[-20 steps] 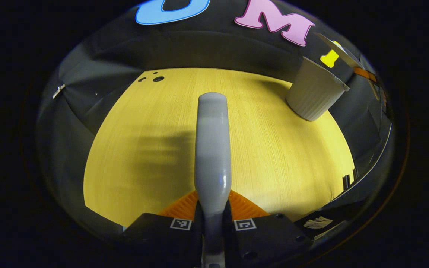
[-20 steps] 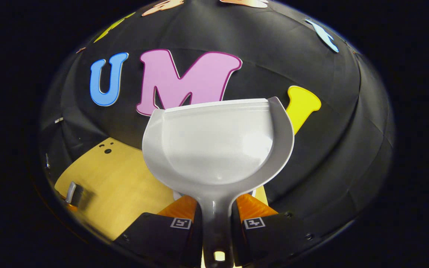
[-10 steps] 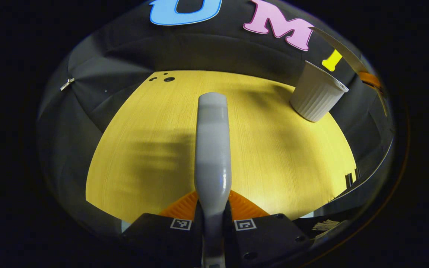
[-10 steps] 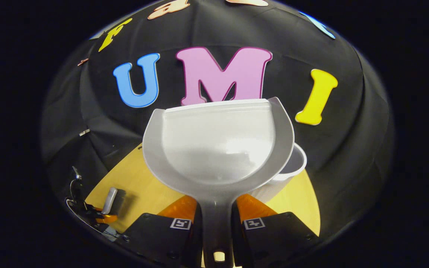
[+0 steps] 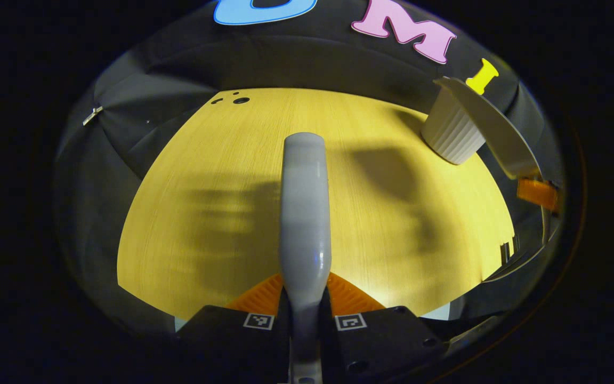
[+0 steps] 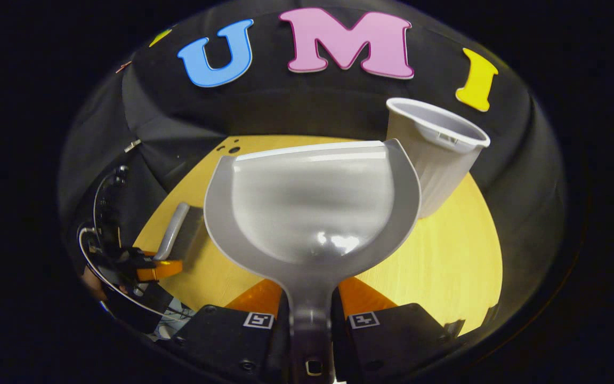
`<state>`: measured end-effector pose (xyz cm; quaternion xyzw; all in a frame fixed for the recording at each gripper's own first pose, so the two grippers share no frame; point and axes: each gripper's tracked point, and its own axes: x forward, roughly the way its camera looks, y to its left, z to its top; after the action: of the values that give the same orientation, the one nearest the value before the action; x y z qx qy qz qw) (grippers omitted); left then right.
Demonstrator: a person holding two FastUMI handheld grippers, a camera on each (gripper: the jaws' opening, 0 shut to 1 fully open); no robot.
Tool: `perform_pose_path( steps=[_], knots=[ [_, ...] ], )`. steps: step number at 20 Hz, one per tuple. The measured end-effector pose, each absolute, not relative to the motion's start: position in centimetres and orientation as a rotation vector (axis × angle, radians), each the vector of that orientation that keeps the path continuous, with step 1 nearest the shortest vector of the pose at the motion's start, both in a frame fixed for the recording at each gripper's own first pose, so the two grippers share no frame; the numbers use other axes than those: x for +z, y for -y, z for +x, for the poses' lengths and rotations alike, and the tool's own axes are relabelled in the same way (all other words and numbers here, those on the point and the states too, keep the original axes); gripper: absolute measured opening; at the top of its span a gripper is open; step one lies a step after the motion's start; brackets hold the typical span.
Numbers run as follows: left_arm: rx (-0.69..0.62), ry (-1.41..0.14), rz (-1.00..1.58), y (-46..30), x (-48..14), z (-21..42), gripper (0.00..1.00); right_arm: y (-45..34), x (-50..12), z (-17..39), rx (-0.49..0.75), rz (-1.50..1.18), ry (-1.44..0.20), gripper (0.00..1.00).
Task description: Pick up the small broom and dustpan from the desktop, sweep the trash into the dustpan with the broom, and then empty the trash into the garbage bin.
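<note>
My left gripper (image 5: 305, 292) is shut on the small broom (image 5: 305, 202), whose grey back runs forward over the yellow desktop (image 5: 205, 213); its bristles are hidden beneath. My right gripper (image 6: 311, 298) is shut on the handle of the grey dustpan (image 6: 312, 208), held above the desktop (image 6: 445, 256) with nothing visible in its pan. The white ribbed garbage bin (image 6: 435, 154) stands upright just behind the pan's right side. In the left gripper view the dustpan (image 5: 493, 128) hangs edge-on beside the bin (image 5: 452, 137). In the right gripper view the broom (image 6: 172, 232) and the left gripper (image 6: 152, 266) sit at the far left.
Small dark holes (image 5: 240, 100) mark the desktop's far left corner. The black cloth wall closes the back and sides. Cables (image 6: 99, 234) loop near the left gripper at the table's left edge. The desktop's near edge runs just ahead of both grippers.
The right gripper has dropped and tipped the dustpan forward and down, so the bin now stands behind its right side. In the left gripper view the dustpan has come down beside the bin. The broom stays still.
</note>
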<state>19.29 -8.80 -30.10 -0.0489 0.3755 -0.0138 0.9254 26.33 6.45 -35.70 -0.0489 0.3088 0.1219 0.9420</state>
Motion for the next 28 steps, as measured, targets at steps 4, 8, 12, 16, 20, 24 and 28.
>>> perform_pose_path(
  steps=[4,8,12,16,20,24,28],
  knots=[
    [-0.021,-0.828,-0.070,8.6,-30.3,18.7,0.28,-6.4,-42.1,25.8,0.255,-0.073,-0.770,0.36],
    [-0.033,-0.876,-0.037,8.3,-30.6,18.3,0.27,-6.0,-46.0,25.0,0.251,-0.068,-0.861,0.36],
    [-0.034,-0.927,-0.020,8.1,-30.7,18.0,0.27,-5.7,-47.9,24.9,0.248,-0.051,-0.921,0.36],
    [-0.026,-0.990,0.016,7.2,-30.9,17.4,0.28,-5.5,-48.9,25.0,0.247,-0.026,-0.971,0.37],
    [-0.024,-1.004,0.043,6.6,-31.1,17.3,0.29,-5.4,-49.3,24.4,0.243,-0.030,-1.003,0.38],
    [-0.032,-1.004,0.006,7.4,-30.9,17.1,0.31,-5.9,-49.2,24.6,0.236,-0.001,-0.998,0.42],
    [-0.088,-0.946,-0.021,8.2,-30.5,18.0,0.67,-6.3,-48.9,25.0,0.231,0.031,-0.974,0.83]
  ],
)
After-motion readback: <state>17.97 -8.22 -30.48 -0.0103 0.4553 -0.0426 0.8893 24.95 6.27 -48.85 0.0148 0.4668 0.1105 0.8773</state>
